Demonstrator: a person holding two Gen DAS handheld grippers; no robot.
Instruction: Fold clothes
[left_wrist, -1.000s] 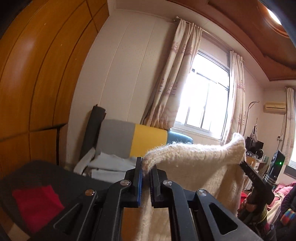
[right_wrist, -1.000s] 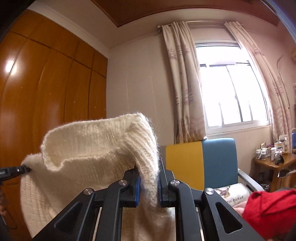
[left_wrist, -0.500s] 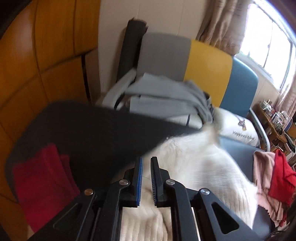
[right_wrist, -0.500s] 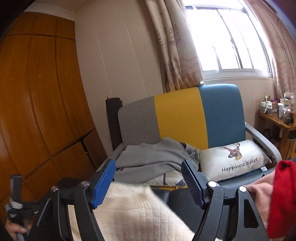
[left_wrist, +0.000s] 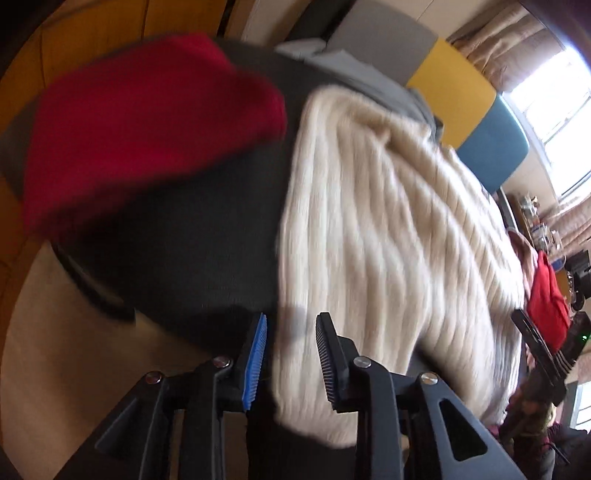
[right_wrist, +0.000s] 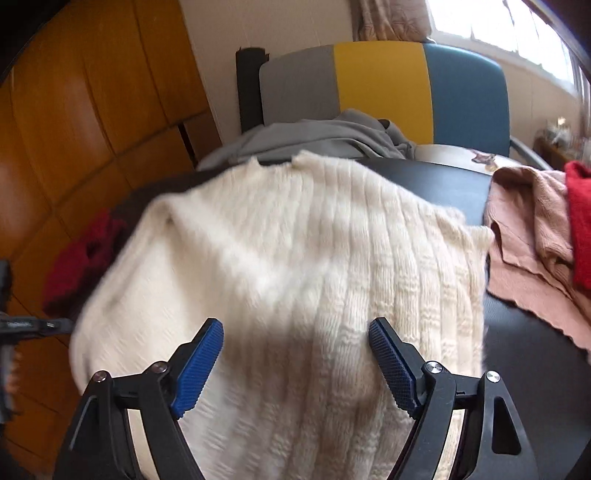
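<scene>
A second back both grippers held the cream sweater (right_wrist: 288, 266) up; now it lay on the dark table (right_wrist: 443, 184). Left gripper (left_wrist: 291, 354) and right gripper (right_wrist: 295, 354) were opening, pads clear of the knit. I counted one cream sweater, two red pieces.

Cream ribbed sweater (right_wrist: 295, 266) lying spread on the dark table (right_wrist: 443, 184) before me, its ribs running away from me, near edge hanging over the table's front. A red garment (left_wrist: 147, 122) lies folded to its left; pink cloth (right_wrist: 524, 236) and another red piece (right_wrist: 580, 221) lie crumpled to its right.
</scene>
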